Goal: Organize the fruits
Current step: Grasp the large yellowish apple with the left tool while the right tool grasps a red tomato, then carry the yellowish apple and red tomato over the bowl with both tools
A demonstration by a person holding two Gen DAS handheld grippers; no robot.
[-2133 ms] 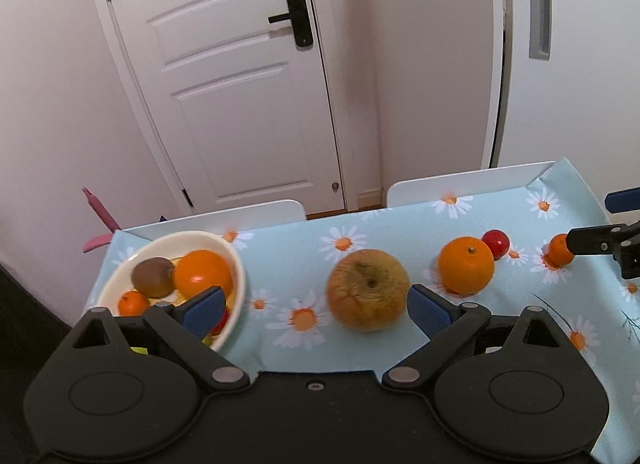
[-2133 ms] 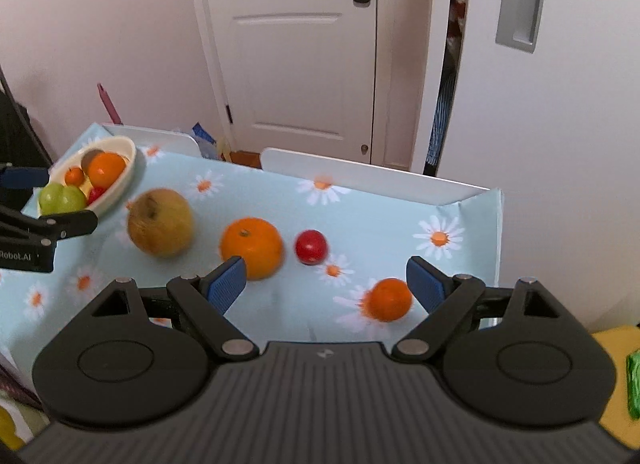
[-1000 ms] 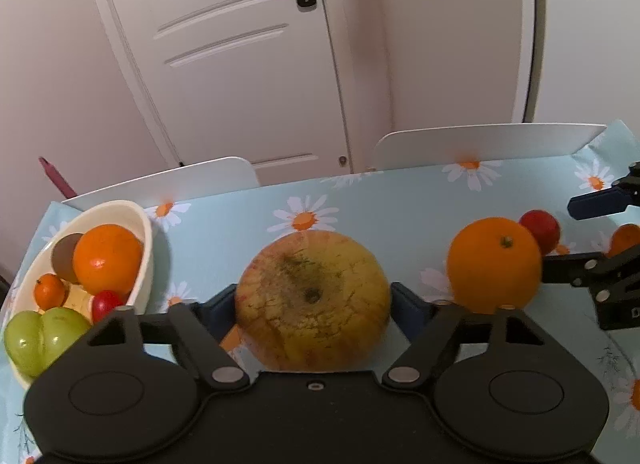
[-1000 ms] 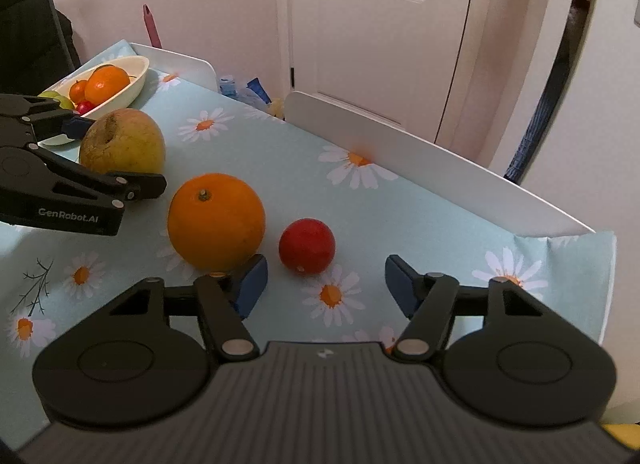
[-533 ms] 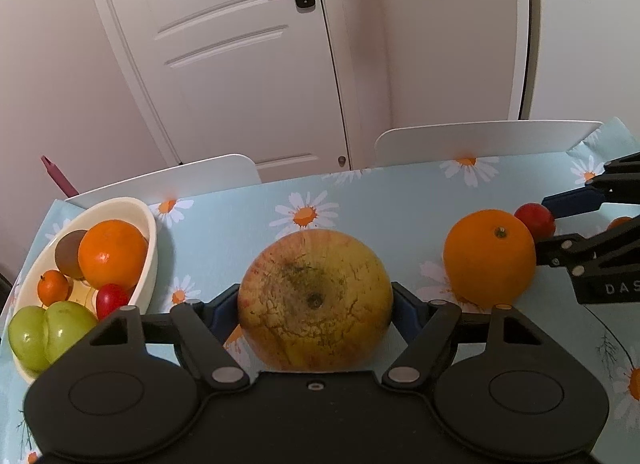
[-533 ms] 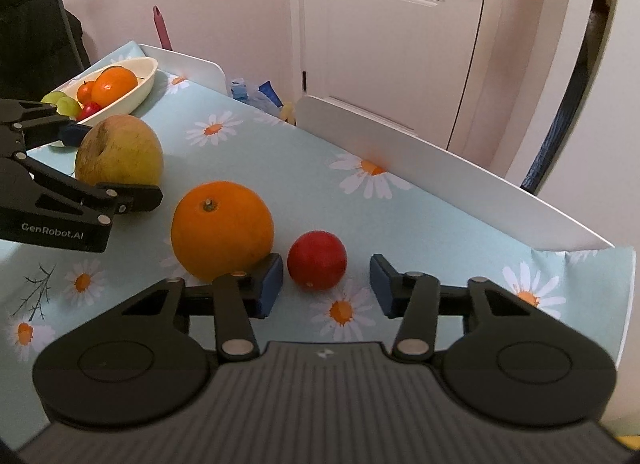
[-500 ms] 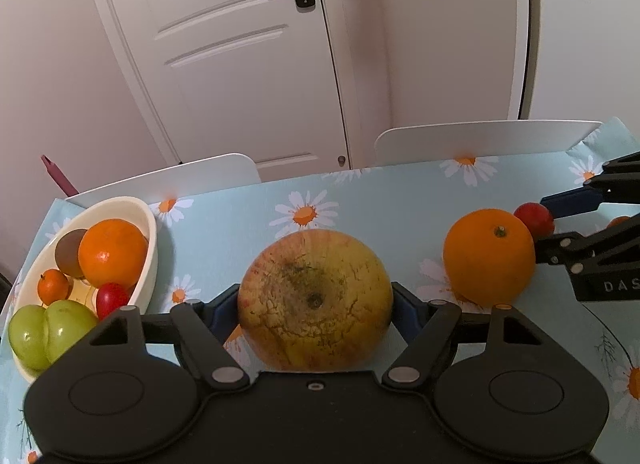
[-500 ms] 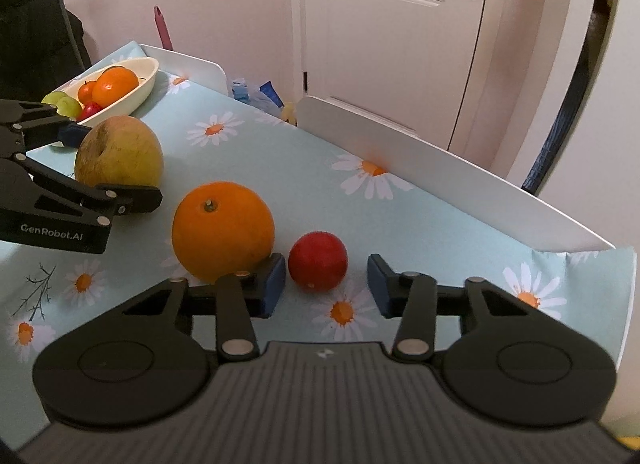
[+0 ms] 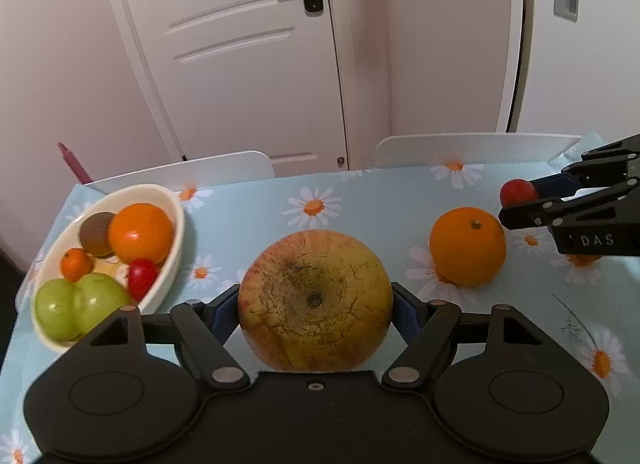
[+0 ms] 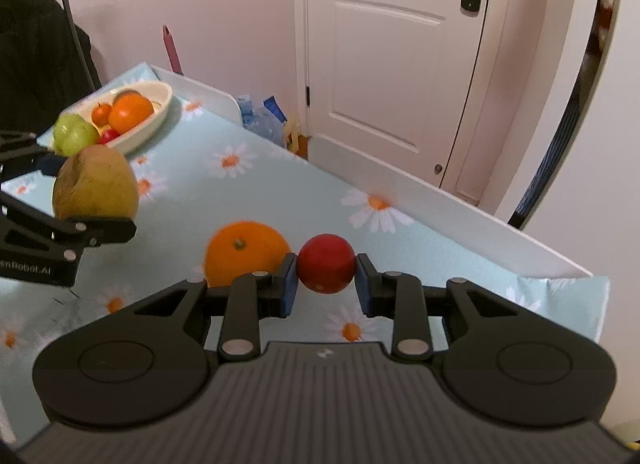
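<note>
Between left tool (image 9: 315,310) pads: large apple (image 9: 315,301), pinched. Right tool (image 10: 326,284): pinching red fruit (image 10: 326,268). Lift level, carry gently to bowl (image 9: 170,234).

Beyond the worktop's (image 9: 372,215) far edge I see two white chair backs (image 9: 476,149), a white door (image 9: 240,47) and a pink stick (image 9: 74,163).
</note>
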